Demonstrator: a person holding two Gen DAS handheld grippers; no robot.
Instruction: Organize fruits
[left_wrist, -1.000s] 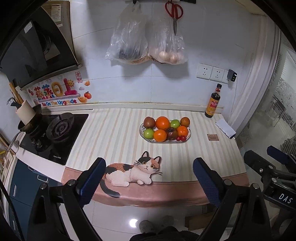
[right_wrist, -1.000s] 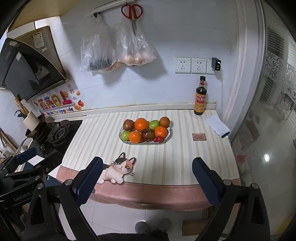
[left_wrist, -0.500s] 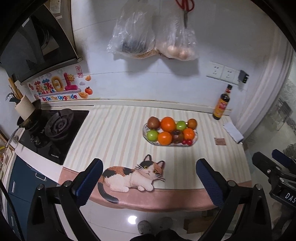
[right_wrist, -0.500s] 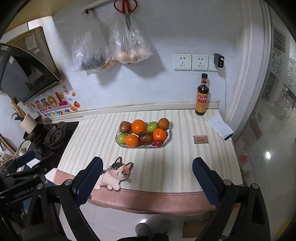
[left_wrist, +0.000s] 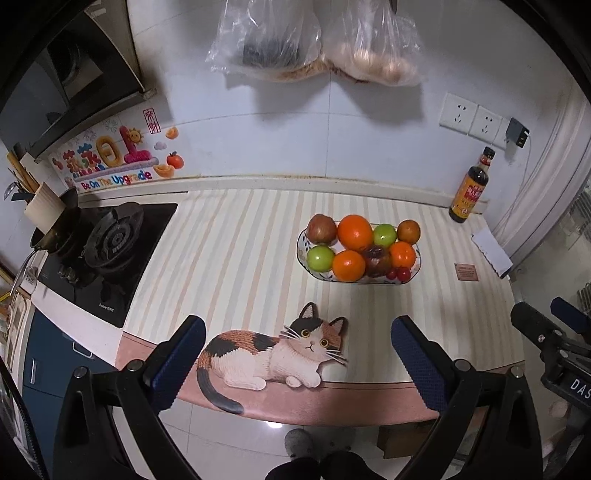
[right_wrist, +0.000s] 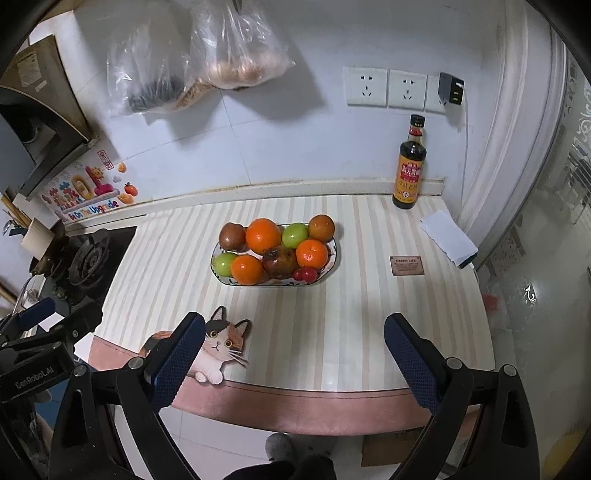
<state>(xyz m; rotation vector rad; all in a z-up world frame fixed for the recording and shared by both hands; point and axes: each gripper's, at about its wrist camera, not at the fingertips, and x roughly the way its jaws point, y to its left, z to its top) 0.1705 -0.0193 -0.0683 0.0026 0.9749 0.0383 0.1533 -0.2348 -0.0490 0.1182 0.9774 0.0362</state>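
Short of the counter's (left_wrist: 258, 236) near edge, the left gripper (left_wrist: 295, 354) and right gripper (right_wrist: 293, 352) are both hanging with jaws spread wide, holding nothing. Beyond them, mid-counter, the fruits (left_wrist: 356, 247) are all sitting heaped in the plate (left_wrist: 303, 236), none lying loose. That is fitting either a plate awaiting sorting or one just filled, so I am judging no move settled. The left view is showing the whole cat print (left_wrist: 273, 354) and stove (left_wrist: 110, 240); the right view is showing the bottle (right_wrist: 409, 166) and sockets (right_wrist: 386, 88) more plainly.
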